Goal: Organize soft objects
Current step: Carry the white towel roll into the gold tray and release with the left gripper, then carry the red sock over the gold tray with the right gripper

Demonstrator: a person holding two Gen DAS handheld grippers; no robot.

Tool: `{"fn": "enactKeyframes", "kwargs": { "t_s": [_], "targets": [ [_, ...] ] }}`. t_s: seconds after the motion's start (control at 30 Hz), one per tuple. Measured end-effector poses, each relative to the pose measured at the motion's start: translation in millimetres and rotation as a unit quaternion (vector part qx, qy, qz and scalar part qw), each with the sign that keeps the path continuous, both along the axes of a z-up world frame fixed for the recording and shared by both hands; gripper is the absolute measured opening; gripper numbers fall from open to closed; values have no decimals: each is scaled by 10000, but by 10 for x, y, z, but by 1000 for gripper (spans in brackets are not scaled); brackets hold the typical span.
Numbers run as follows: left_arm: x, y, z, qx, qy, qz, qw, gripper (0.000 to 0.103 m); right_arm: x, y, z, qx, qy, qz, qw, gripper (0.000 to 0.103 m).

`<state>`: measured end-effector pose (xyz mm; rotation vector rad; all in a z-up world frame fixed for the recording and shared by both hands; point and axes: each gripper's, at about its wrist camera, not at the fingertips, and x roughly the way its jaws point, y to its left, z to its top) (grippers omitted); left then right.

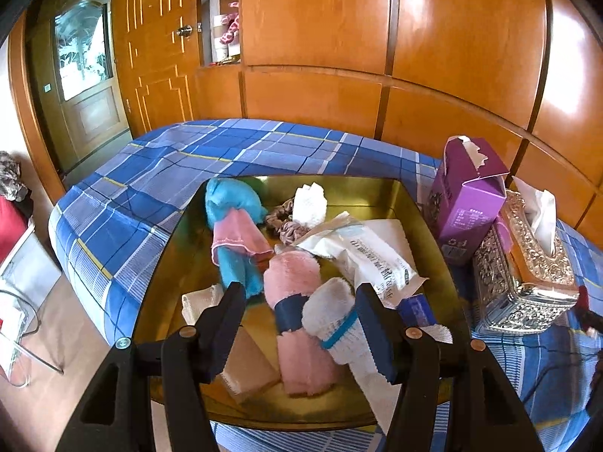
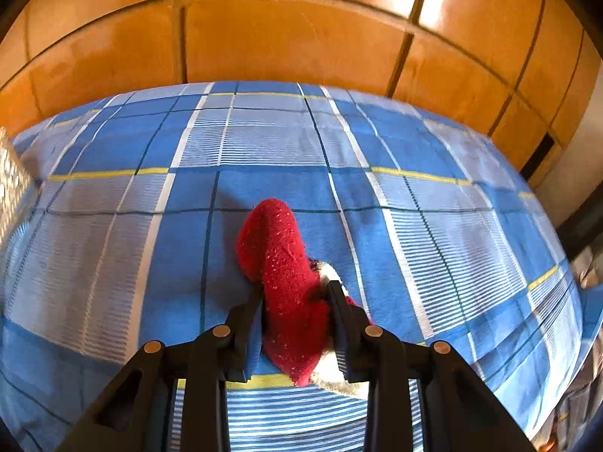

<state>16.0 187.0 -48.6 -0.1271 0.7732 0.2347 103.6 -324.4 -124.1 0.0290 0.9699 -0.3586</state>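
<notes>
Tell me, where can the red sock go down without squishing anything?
The blue checked bedspread beyond the red sock lies bare up to the wooden wall. The gold tray is crowded with a pink roll, a white roll and a blue doll; only its far corner is free.

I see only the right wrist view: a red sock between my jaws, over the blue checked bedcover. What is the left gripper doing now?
Observer: The left gripper hangs open over a gold tray on the bed, holding nothing.
Operator: What lies in that tray?
Observer: Soft things: a blue doll in a pink skirt, a rolled pink towel, a rolled white cloth with a blue band, and a white packet.
Operator: Which one is nearest its jaws?
Observer: The white roll, just inside the right-hand jaw; the pink towel lies between the two jaws, untouched.
Operator: Anything beside the tray?
Observer: A purple carton and a silver tissue box, on its right in that view.
</notes>
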Motion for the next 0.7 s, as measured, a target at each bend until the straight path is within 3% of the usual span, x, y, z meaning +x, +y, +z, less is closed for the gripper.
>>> {"fn": "enactKeyframes", "kwargs": {
  "t_s": [0.23, 0.4, 0.7],
  "targets": [
    [-36, 87, 8, -81, -43, 54, 9999, 66, 348, 69, 161, 776, 237, 113, 9966, 28],
    [-54, 213, 33, -195, -84, 204, 9996, 66, 770, 347, 529, 1143, 125, 503, 9921, 28],
    [-93, 392, 47, -291, -119, 408, 9987, 72, 1447, 1595, 1294, 1290, -66, 2075, 9697, 28]
  ]
}}
